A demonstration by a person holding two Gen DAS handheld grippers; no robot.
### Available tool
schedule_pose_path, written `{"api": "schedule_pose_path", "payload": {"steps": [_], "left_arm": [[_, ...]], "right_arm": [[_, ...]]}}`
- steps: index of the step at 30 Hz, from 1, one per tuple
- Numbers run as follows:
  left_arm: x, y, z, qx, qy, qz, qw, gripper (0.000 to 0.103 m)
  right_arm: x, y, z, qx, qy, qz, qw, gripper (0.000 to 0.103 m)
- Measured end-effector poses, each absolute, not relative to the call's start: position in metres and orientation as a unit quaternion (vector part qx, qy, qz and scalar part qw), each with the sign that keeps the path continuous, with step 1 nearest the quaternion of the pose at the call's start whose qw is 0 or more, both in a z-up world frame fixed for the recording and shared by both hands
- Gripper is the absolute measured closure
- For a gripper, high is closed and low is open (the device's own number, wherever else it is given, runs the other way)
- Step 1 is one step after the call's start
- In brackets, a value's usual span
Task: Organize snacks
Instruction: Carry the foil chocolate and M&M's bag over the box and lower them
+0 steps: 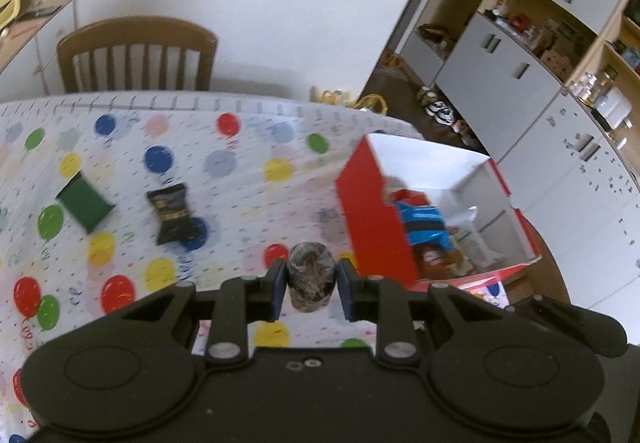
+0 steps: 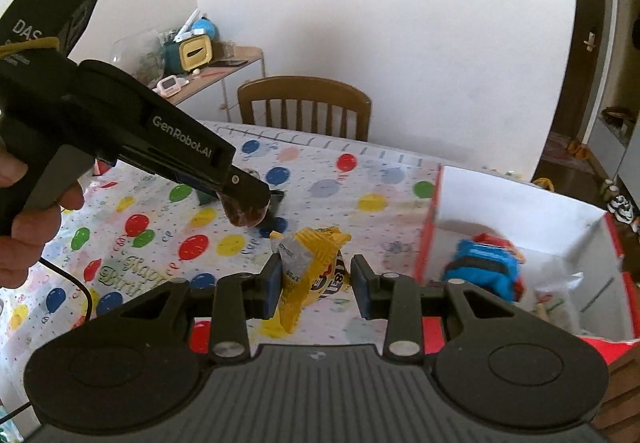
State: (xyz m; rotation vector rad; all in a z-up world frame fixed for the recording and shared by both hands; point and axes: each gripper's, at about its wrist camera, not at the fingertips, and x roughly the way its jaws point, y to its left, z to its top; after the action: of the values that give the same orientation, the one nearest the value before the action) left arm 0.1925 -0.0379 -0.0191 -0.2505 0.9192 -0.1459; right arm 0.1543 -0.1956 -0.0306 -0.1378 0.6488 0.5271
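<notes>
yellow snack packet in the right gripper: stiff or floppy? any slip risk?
Probably floppy: the yellow packet hangs creased and crumpled in the right gripper. Likely light, since only an edge pinch seems to carry it. Its wrapper looks glossy, so it may slip or swing on the way to the red box.

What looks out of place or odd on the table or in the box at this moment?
Nothing looks spilled or damaged. Two snacks lie loose on the balloon tablecloth: a green packet and a dark packet, both askew. The left gripper holds a dark wrapped snack, the right gripper a yellow bag; the red box stands open.
</notes>
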Motion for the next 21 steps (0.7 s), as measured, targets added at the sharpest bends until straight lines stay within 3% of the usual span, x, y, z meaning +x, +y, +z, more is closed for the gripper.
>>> {"api": "schedule_pose_path", "payload": {"steps": [21], "left_arm": [[0.223,-0.180,-0.018,-0.071,0.442,-0.096,0.889,0.078]], "right_arm": [[0.199,-0.345,-0.031,-0.054,0.306,0.196,0.930,0.067]]}}
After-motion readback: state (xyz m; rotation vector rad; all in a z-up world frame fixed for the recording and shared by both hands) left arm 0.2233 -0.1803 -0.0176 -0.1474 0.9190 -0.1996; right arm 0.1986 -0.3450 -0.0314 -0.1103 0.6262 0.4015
